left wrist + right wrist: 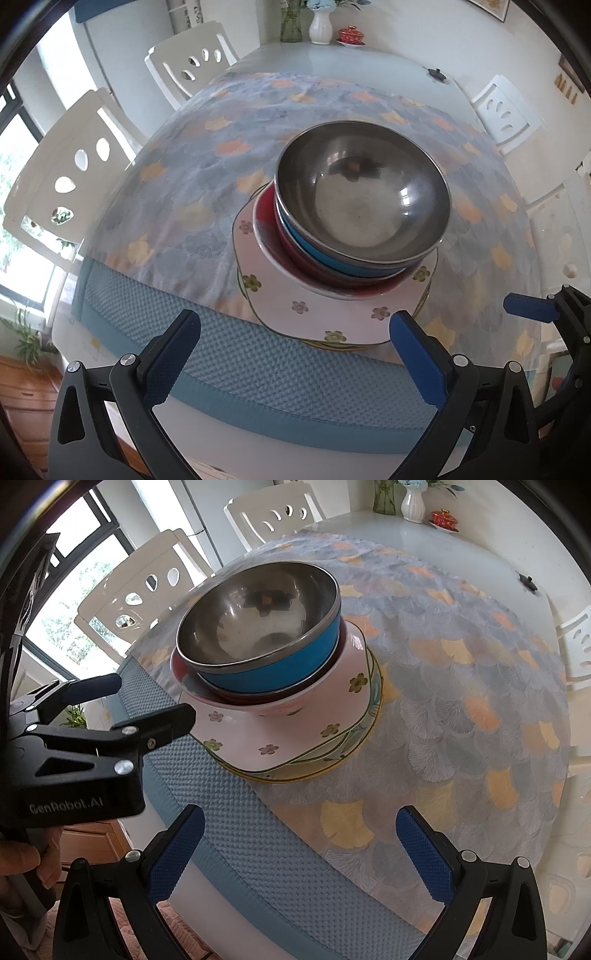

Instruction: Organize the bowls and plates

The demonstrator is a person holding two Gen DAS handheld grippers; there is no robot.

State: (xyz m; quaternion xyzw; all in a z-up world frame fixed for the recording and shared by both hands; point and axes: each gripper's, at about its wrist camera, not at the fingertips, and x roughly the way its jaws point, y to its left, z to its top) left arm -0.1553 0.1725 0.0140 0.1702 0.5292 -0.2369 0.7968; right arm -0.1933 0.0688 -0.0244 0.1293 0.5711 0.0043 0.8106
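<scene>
Both grippers, left gripper (295, 332) and right gripper (300, 825), hold their jaws wide open, empty. Any knock could topple the off-centre steel-lined blue bowl (258, 627) from the nested red bowl (291, 251) and floral square plate (295, 295).

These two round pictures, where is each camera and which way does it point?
Left wrist: on the left gripper, facing the steel-lined blue bowl head-on; its own open fingers and the right gripper's tip show.
Right wrist: on the right gripper, facing the table, stack up-left; the left gripper and a hand show.
Shared: the bowl stack on the flowered plate.
</scene>
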